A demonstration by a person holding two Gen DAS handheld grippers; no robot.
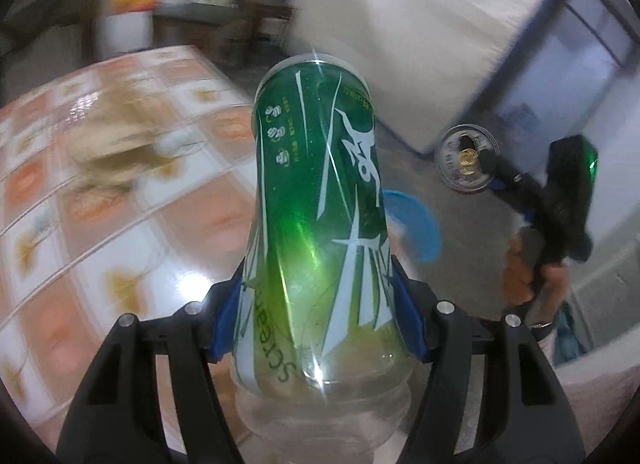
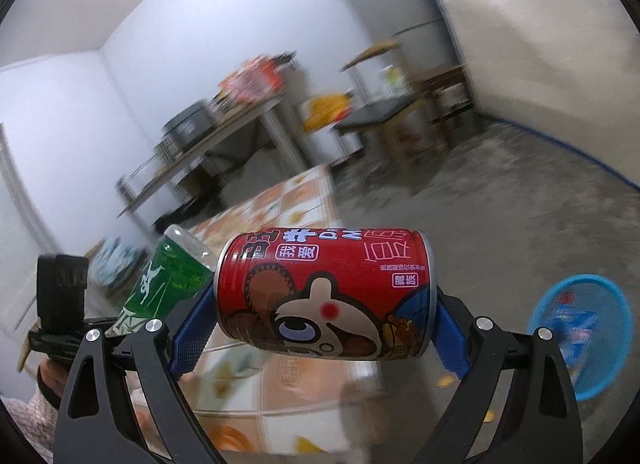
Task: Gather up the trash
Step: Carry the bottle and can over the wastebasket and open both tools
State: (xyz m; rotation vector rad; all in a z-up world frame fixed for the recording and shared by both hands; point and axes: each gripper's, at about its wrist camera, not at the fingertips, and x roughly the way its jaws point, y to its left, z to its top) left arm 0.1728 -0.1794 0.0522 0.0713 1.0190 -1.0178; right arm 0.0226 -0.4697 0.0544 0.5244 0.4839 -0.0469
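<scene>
Left wrist: clear green-labelled bottle (image 1: 316, 200); red cartoon can (image 2: 324, 296).

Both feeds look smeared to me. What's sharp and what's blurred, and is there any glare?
Left wrist: bottle sharp with glare streaks; table and background smeared. Right wrist: can sharp; far furniture and blue basket streaked. Both views bend straight edges, fisheye.

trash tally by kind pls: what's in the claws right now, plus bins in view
Plastic bottles: 1, green-label bottle in the left claw
Drink cans: 1, red can held sideways in the right claw
Bins: 1, blue mesh basket on the floor
Total: 3
</scene>
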